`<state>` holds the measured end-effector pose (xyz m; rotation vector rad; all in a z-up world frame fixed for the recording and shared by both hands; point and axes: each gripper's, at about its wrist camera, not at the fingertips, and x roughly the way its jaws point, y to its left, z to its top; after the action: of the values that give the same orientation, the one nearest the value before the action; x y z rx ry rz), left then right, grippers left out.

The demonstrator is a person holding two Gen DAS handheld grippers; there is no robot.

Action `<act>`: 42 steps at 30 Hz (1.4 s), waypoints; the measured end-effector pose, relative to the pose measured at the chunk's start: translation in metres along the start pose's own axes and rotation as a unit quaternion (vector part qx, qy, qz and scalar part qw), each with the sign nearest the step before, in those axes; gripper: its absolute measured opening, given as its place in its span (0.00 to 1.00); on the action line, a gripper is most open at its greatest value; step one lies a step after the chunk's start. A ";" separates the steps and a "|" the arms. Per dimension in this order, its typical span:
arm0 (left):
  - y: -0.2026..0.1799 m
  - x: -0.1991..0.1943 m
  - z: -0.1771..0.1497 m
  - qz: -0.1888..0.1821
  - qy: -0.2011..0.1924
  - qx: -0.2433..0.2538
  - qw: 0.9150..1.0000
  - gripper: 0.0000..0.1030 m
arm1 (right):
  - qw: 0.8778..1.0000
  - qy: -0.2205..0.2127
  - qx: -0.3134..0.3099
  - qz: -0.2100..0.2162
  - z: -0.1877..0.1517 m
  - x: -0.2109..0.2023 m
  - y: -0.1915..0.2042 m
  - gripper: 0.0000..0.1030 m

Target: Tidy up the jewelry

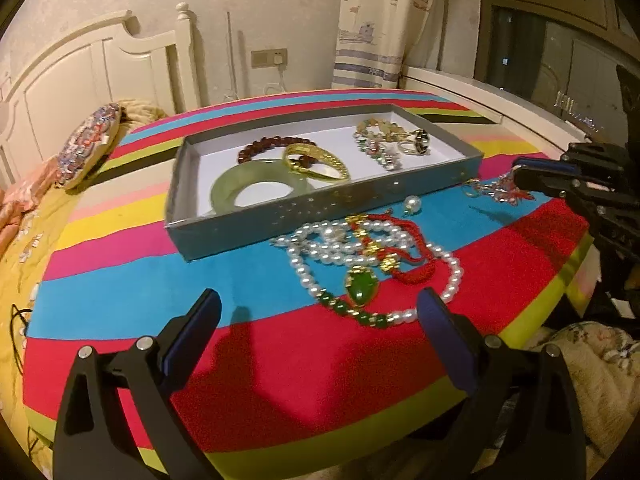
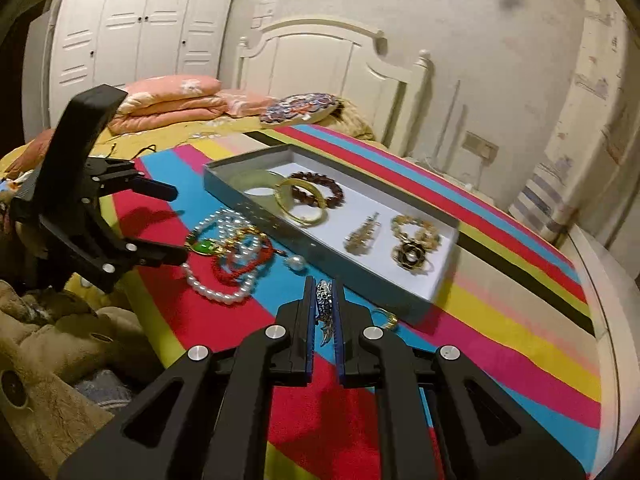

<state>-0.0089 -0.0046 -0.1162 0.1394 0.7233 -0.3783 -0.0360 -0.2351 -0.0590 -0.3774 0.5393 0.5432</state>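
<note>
The right gripper [image 2: 323, 300] is clamped on a silver openwork brooch [image 2: 325, 306], its fingers pressed together on it above the striped cloth [image 2: 520, 332], just beside the near corner of the grey tray [image 2: 224, 184]. A small gold ring [image 2: 386, 317] lies on the cloth beside the gripper.

The left gripper [image 1: 320, 316] hovers with its fingers spread wide apart and nothing between them, over a tangle of pearl necklace [image 1: 452, 276], red cord [image 1: 416, 272] and green pendant [image 1: 360, 290]. A loose pearl [image 1: 412, 203] sits near the tray wall.

Inside the tray lie a jade bangle [image 1: 224, 192], a gold bangle [image 1: 316, 162], a brown bead bracelet [image 1: 264, 146] and a black flower ring [image 2: 410, 257].
</note>
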 end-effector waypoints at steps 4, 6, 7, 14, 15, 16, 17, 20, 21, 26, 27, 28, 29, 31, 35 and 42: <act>-0.008 0.000 0.012 -0.034 -0.002 -0.006 0.999 0.76 | 1.000 -0.003 0.009 0.001 -0.001 -0.001 0.001 0.09; -0.013 0.002 0.018 -0.046 0.000 -0.004 0.999 0.56 | 1.000 -0.007 0.010 0.000 -0.001 -0.003 0.002 0.08; -0.016 0.005 0.022 -0.053 0.002 0.000 0.999 0.42 | 1.000 -0.008 0.011 -0.001 0.000 -0.003 0.001 0.08; -0.017 0.029 0.031 -0.058 0.025 -0.006 0.998 0.23 | 0.999 -0.018 0.030 -0.002 -0.002 -0.008 -0.008 0.08; -0.017 0.030 0.031 -0.055 0.025 -0.006 0.998 0.23 | 0.999 -0.018 0.031 -0.002 -0.002 -0.007 -0.008 0.08; -0.018 0.031 0.033 -0.056 0.027 -0.003 0.998 0.23 | 0.999 -0.017 0.031 -0.001 -0.002 -0.006 -0.009 0.09; -0.019 0.032 0.033 -0.058 0.029 -0.001 0.998 0.23 | 0.999 -0.016 0.031 -0.002 -0.002 -0.007 -0.010 0.09; -0.025 0.036 0.036 -0.054 0.032 0.015 0.998 0.18 | 0.999 -0.007 0.051 0.009 -0.004 -0.005 -0.018 0.09; -0.027 0.037 0.036 -0.051 0.033 0.021 0.998 0.16 | 0.998 -0.001 0.064 0.014 -0.004 -0.004 -0.023 0.10; -0.029 0.038 0.035 -0.064 0.032 0.027 0.997 0.10 | 0.990 0.026 0.135 0.042 -0.018 -0.006 -0.047 0.20; -0.031 0.037 0.035 -0.062 0.030 0.031 0.997 0.10 | 0.989 0.033 0.139 0.049 -0.020 -0.005 -0.046 0.25; -0.031 0.036 0.035 -0.061 0.029 0.033 0.997 0.10 | 0.987 0.042 0.141 0.061 -0.024 -0.005 -0.044 0.36; -0.032 0.035 0.035 -0.062 0.025 0.034 0.997 0.10 | 0.987 0.047 0.141 0.068 -0.027 -0.005 -0.041 0.46; -0.032 0.030 0.038 -0.065 0.013 0.030 0.997 0.10 | 0.986 0.060 0.136 0.081 -0.031 -0.005 -0.033 0.51; -0.033 0.014 0.048 -0.070 -0.012 0.029 0.997 0.10 | 0.987 0.081 0.118 0.077 -0.039 0.000 -0.019 0.51; -0.035 -0.015 0.065 -0.070 -0.046 0.038 0.996 0.10 | 0.987 0.087 0.113 0.071 -0.042 0.010 -0.015 0.32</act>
<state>0.0079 -0.0488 -0.0580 0.1435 0.6298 -0.5427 -0.0359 -0.2631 -0.0952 -0.1710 0.7921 0.5818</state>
